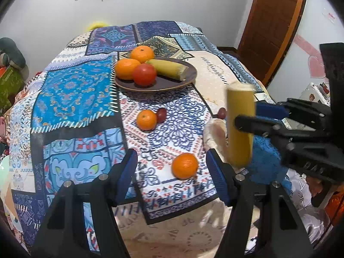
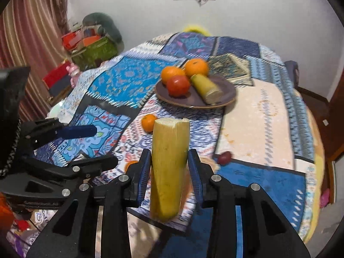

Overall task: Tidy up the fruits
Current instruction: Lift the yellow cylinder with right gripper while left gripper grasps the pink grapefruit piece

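My right gripper (image 2: 169, 167) is shut on a yellow half banana (image 2: 168, 165), held upright above the table's near right; it also shows in the left wrist view (image 1: 239, 126). My left gripper (image 1: 172, 172) is open and empty, just above a loose orange (image 1: 185, 166). A dark brown plate (image 1: 189, 75) farther back holds two oranges (image 1: 126, 68), a red tomato (image 1: 144, 74) and another half banana (image 1: 169, 68). A second loose orange (image 1: 146, 119) lies mid-table beside a dark red grape (image 1: 161, 114). Another grape (image 2: 224, 157) lies to the right.
The table wears a blue patterned patchwork cloth (image 1: 75, 90). A pale crumpled item (image 1: 215, 135) lies near the held banana. A green basket of clutter (image 2: 94, 51) stands beyond the table's left, a brown door (image 1: 273, 21) at the right.
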`<control>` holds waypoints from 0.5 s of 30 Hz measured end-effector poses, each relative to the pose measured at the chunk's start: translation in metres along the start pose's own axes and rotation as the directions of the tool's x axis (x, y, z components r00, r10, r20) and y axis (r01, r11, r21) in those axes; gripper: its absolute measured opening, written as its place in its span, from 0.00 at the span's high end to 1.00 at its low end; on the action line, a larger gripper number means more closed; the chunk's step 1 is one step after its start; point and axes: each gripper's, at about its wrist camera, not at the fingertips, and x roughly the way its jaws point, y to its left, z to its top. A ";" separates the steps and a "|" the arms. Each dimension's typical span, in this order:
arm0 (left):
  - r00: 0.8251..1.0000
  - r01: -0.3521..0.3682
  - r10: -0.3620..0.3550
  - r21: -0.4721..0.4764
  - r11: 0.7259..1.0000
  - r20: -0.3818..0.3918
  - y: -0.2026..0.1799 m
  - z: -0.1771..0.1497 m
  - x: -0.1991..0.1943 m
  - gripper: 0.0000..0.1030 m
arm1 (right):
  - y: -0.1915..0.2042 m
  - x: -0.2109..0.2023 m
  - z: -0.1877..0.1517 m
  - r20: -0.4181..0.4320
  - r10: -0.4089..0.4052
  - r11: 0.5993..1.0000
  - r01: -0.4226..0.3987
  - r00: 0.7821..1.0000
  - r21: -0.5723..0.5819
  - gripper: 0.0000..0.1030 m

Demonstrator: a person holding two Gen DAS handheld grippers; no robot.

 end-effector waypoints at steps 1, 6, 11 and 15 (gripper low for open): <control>1.000 0.005 -0.005 -0.001 1.000 -0.003 -0.002 0.002 0.001 0.36 | -0.006 -0.005 -0.001 0.008 -0.008 1.000 0.008 1.000 0.005 0.69; 1.000 0.027 -0.027 0.017 1.000 -0.006 -0.020 0.014 0.007 0.36 | -0.038 -0.017 -0.005 0.009 -0.034 0.998 0.033 0.999 0.061 0.69; 0.997 0.041 -0.037 0.058 0.997 -0.061 -0.040 0.020 0.029 0.36 | -0.068 -0.028 -0.015 0.015 -0.043 0.991 0.041 0.999 0.126 0.69; 0.992 0.040 -0.025 0.117 0.992 -0.123 -0.059 0.020 0.054 0.36 | -0.077 -0.031 -0.025 0.020 -0.052 0.989 0.049 0.998 0.140 0.69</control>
